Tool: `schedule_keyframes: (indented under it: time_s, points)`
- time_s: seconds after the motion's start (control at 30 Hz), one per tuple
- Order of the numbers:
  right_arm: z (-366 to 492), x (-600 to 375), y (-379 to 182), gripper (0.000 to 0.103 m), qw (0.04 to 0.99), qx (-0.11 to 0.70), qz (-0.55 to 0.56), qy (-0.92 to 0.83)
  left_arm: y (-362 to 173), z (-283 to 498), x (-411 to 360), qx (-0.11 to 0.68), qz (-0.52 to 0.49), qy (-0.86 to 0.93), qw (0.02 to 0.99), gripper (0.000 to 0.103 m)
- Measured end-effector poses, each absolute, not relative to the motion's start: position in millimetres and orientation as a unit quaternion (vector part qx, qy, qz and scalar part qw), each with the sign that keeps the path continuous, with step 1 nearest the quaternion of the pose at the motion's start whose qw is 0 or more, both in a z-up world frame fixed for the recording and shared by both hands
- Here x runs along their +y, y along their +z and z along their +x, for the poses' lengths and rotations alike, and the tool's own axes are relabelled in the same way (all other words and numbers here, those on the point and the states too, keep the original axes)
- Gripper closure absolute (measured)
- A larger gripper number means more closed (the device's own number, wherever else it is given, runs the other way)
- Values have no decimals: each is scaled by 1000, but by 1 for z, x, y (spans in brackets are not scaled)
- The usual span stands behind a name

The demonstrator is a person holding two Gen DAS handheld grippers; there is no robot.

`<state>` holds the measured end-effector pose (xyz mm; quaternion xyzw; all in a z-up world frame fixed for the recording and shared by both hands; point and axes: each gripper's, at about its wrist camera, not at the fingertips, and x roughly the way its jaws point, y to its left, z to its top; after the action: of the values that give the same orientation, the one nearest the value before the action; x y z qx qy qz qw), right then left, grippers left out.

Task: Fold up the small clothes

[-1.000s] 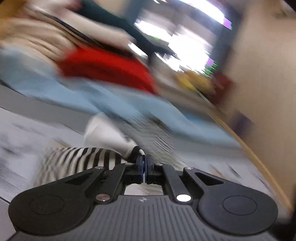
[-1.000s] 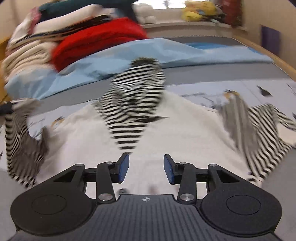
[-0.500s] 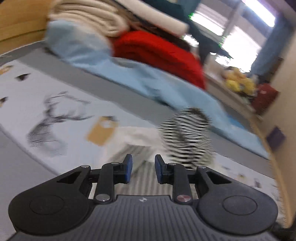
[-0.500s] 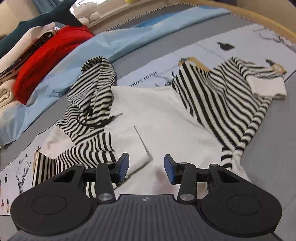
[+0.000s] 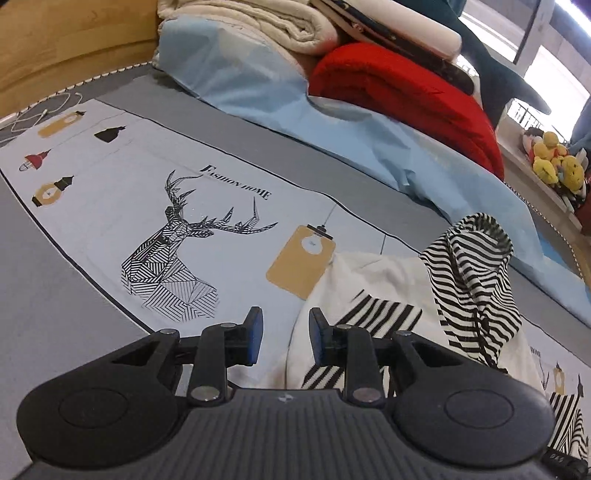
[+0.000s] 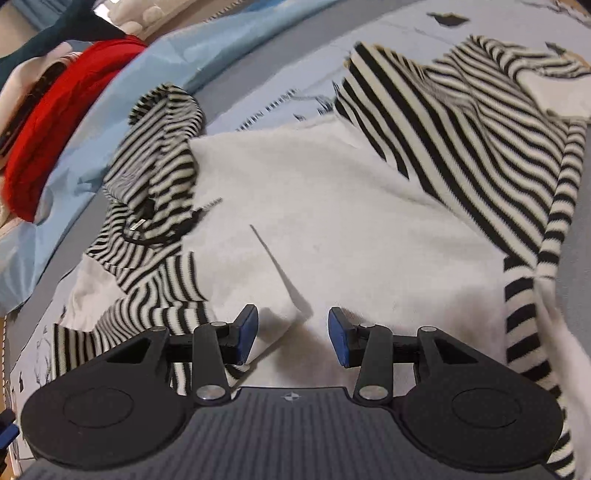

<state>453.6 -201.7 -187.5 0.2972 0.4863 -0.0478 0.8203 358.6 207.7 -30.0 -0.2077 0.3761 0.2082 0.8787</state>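
Note:
A small white hoodie [image 6: 332, 206] with black-and-white striped hood [image 6: 159, 147] and sleeves lies flat on the printed mat. Its left sleeve [image 6: 159, 295] is folded in over the body; its right sleeve [image 6: 480, 125] lies spread out at the far right. My right gripper [image 6: 293, 330] is open and empty, low over the folded sleeve's white cuff. My left gripper [image 5: 284, 334] is open and empty at the hoodie's left edge [image 5: 369, 280], with the hood [image 5: 476, 280] to the right.
The grey mat with a deer print [image 5: 173, 251] covers the surface. A light blue sheet [image 5: 332, 122], a red blanket [image 5: 406, 92] and cream folded blankets [image 5: 266, 26] are piled at the back. A wooden rim [image 5: 55, 48] curves at the far left.
My left gripper was shut on the striped sleeve a second ago; it has opened, let go and drawn back leftward. My right gripper has moved closer to the hoodie, staying open.

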Motion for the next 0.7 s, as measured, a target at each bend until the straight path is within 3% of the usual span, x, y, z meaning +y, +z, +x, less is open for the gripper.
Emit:
schedule_keyframes:
  time_s: [0.03,0.13,0.5,0.63,0.7]
  points:
    - [455,-200,-188,62,825,483,289,-47,-30,358,209,376,-207,210,878,74]
    - [458,-192,-186,95,846,466,258,-28,-33,359,211,378,-207,213,877,74]
    - [410,-205,-102,99,922,312,229,-25,-43,370,198,398,-208,190,873,74]
    - [424,-223,-155,98,856,464,207,-91,-54,375,188,421,-211,176,865,74]
    - [419,-235,-166,96,838,475,234,-134,-58,378,181,432,-209,165,862,74]
